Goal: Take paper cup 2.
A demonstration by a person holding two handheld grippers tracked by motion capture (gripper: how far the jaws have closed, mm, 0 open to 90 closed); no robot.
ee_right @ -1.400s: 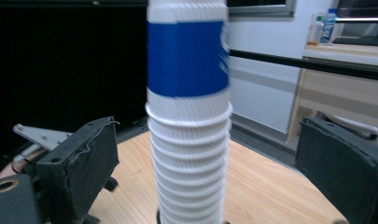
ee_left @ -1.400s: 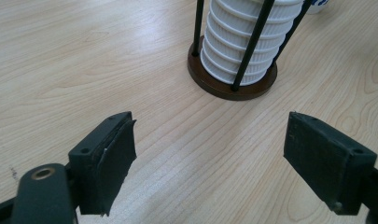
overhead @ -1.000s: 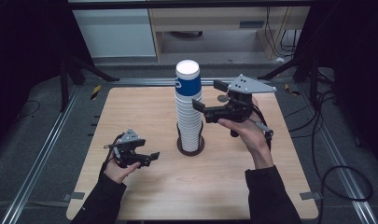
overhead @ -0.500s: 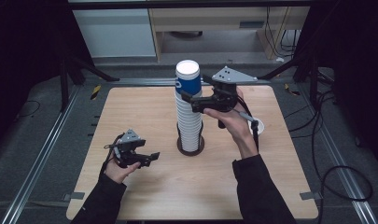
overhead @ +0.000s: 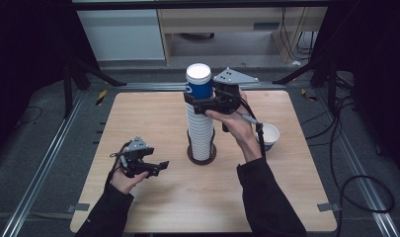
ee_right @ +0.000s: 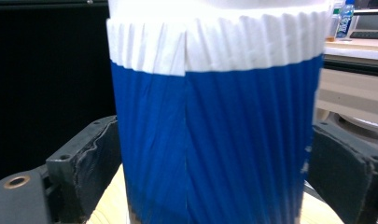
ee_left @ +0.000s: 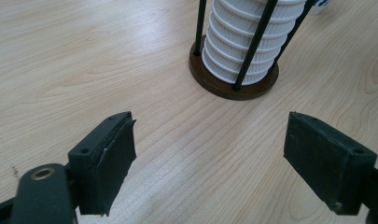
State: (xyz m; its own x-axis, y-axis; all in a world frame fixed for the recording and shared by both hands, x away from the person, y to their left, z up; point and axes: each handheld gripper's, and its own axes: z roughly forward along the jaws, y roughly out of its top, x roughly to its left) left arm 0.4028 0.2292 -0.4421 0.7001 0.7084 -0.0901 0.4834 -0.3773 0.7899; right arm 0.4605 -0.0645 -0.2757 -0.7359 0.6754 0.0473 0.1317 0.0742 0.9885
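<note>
Wooden table (overhead: 138, 123): right gripper (overhead: 200, 101) jaws closing around blue top cup (overhead: 198, 85) at frame centre; left gripper (overhead: 155, 167) spread apart, lower left.

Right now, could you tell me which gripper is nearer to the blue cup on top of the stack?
Right. The right gripper straddles the blue cup; the left gripper sits low on the table.

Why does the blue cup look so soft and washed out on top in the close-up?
Right gripper view: the blue cup sits too near the lens, so it blurs and its white rim overexposes. Left gripper view: the table grain is sharp. High view: the surroundings fall into darkness.
</note>
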